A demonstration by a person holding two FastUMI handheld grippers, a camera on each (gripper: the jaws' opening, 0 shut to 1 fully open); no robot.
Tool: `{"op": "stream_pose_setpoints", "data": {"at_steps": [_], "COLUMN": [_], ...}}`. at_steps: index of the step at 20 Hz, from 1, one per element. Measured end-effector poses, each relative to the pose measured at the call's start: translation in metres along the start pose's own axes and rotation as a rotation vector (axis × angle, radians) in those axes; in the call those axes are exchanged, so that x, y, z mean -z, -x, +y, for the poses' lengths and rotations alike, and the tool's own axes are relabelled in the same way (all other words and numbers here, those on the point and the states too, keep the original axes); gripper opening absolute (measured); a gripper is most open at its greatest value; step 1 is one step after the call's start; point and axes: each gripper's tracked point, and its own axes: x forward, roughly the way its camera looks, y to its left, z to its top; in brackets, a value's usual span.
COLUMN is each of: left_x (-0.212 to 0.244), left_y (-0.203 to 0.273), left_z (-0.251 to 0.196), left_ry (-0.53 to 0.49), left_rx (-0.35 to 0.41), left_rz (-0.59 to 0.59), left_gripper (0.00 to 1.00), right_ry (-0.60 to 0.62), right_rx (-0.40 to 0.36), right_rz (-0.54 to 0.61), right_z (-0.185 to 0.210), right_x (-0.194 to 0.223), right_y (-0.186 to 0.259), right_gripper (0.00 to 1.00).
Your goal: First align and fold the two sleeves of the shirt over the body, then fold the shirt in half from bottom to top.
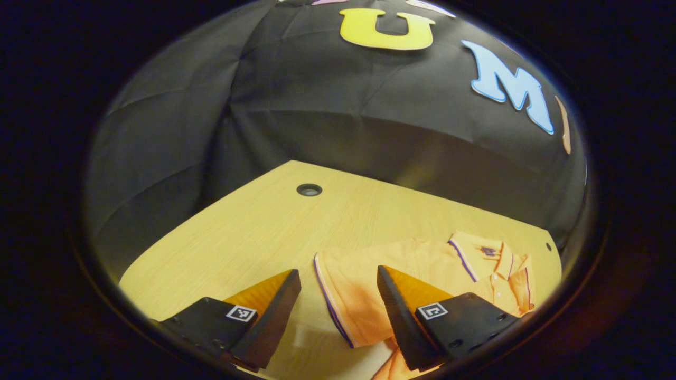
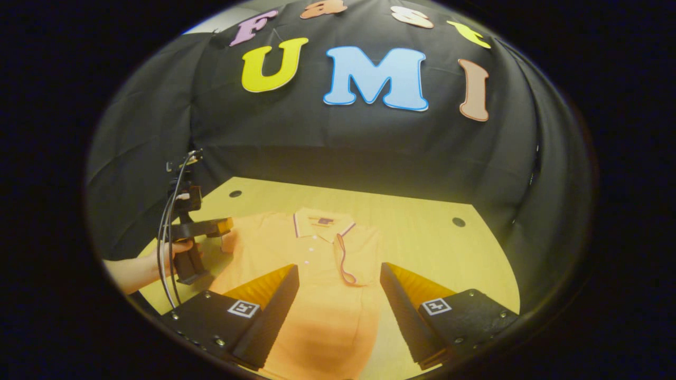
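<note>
On the table [image 2: 422,221], at twelve o'clock from my right gripper [image 2: 338,311], lies the shirt [image 2: 296,253], collar toward the wall.

One sleeve [image 2: 346,261] is already folded over the body, its trimmed cuff near the placket; the other sleeve [image 1: 343,295] spreads out at my left gripper [image 1: 338,311], whose fingers stand released astride its striped hem, I judge to pinch it for folding. My right fingers are spread too, grasping nothing. A small dark tag sits inside the collar [image 2: 323,221], too small to read.
</note>
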Motion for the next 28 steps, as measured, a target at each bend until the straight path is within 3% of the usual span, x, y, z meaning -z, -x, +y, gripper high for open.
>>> {"op": "stream_pose_setpoints", "data": {"at_steps": [7,12,18,20,21,28], "left_x": [0.020,0.022,0.023,0.023,0.022,0.006], "left_y": [-0.019,-0.022,-0.025,-0.024,-0.024,-0.013], "left_z": [-0.006,-0.009,-0.005,-0.009,-0.011,-0.017], "left_ry": [-0.050,-0.090,-0.140,-0.144,-0.141,-0.146], "left_rx": [0.003,-0.010,-0.041,-0.040,-0.036,-0.049], "left_rz": [0.067,0.077,0.088,0.087,0.088,0.049], "left_gripper": [0.96,0.92,0.33,0.27,0.12,0.11], "right_ry": [-0.029,-0.035,-0.077,-0.099,-0.105,-0.117], "right_rx": [-0.040,-0.069,-0.069,-0.064,-0.060,-0.030], "right_rz": [0.028,0.039,0.062,0.061,0.058,0.058], "right_z": [0.021,0.032,0.029,0.026,0.023,0.008], "right_x": [0.013,0.018,0.030,0.030,0.029,0.037], "right_y": [0.003,0.003,0.003,0.005,0.006,0.010], "right_gripper": [0.95,0.96,0.96,0.96,0.96,0.95]}}
